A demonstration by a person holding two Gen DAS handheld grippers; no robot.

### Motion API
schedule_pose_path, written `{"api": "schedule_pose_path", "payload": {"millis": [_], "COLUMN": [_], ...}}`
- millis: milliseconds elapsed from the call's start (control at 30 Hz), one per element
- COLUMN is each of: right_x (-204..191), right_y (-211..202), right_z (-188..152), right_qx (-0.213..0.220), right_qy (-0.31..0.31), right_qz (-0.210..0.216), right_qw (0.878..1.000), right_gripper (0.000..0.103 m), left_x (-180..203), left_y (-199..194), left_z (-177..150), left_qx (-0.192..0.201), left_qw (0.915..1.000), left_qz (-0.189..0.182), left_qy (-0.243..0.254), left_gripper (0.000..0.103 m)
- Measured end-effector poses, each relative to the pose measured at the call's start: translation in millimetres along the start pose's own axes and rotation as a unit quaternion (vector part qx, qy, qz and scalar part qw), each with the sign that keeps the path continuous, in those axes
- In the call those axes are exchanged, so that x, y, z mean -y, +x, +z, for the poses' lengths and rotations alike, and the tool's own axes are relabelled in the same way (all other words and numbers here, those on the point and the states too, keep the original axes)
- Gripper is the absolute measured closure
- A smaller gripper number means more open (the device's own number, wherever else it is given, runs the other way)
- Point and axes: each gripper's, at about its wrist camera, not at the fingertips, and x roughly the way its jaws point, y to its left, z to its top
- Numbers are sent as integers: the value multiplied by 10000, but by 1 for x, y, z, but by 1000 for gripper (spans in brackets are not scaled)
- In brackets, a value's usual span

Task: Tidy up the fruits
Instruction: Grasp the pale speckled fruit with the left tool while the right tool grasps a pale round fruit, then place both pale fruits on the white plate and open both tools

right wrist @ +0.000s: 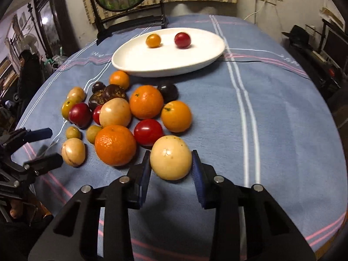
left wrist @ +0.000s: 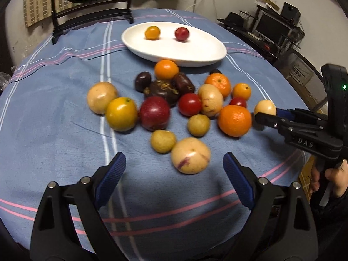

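A white oval plate [left wrist: 195,54] [right wrist: 134,65] at the far side holds a small orange fruit [left wrist: 152,32] [right wrist: 153,40] and a red fruit [left wrist: 182,34] [right wrist: 182,40]. Several fruits lie in a pile [left wrist: 169,100] [right wrist: 130,117] on the blue cloth in front of it. My right gripper [right wrist: 171,163] [left wrist: 260,117] has its pads against both sides of a pale yellow round fruit [right wrist: 171,160] [left wrist: 265,107] at the pile's near right. My left gripper [left wrist: 174,169] [right wrist: 46,148] is open and empty, just short of a pale streaked fruit [left wrist: 190,155] [right wrist: 73,151].
The round table is covered by a blue striped cloth [left wrist: 54,130] [right wrist: 271,119]. A dark-framed round screen [left wrist: 91,4] [right wrist: 128,4] stands at the table's far edge. Shelves and monitors [left wrist: 274,26] stand to the right of the table.
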Motion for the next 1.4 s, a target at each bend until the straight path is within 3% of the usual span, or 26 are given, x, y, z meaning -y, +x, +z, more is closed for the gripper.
{"api": "schedule_pose_path", "payload": {"millis": [100, 233, 300, 367, 833, 1200, 1400], "right_x": [5, 8, 8, 8, -8, -25, -40], "right_y": [-3, -4, -4, -5, -10, -11, -8], "right_z": [0, -4, -6, -7, -2, 25, 59], "right_qx": [15, -12, -12, 9, 71, 280, 422], "right_qy": [81, 156, 172, 194, 7, -116, -447], "right_qz": [25, 180, 202, 220, 338, 368, 330], "right_qw": [10000, 9997, 9996, 9996, 9994, 9989, 9976], "right_gripper": [66, 66, 66, 66, 66, 66, 66], "left_x": [8, 11, 16, 17, 11, -14, -20], "left_y": [5, 24, 24, 22, -1, -11, 1], "left_z": [0, 2, 2, 3, 5, 40, 84], "left_qx": [-59, -296, -235, -165, 86, 436, 498], "left_qw": [9999, 9995, 9997, 9999, 9996, 9983, 9981], "left_qz": [-95, -137, -71, 21, -207, -194, -163], "left_qy": [58, -30, 18, -7, -149, -331, -334], "left_gripper": [15, 45, 47, 61, 61, 61, 61]}}
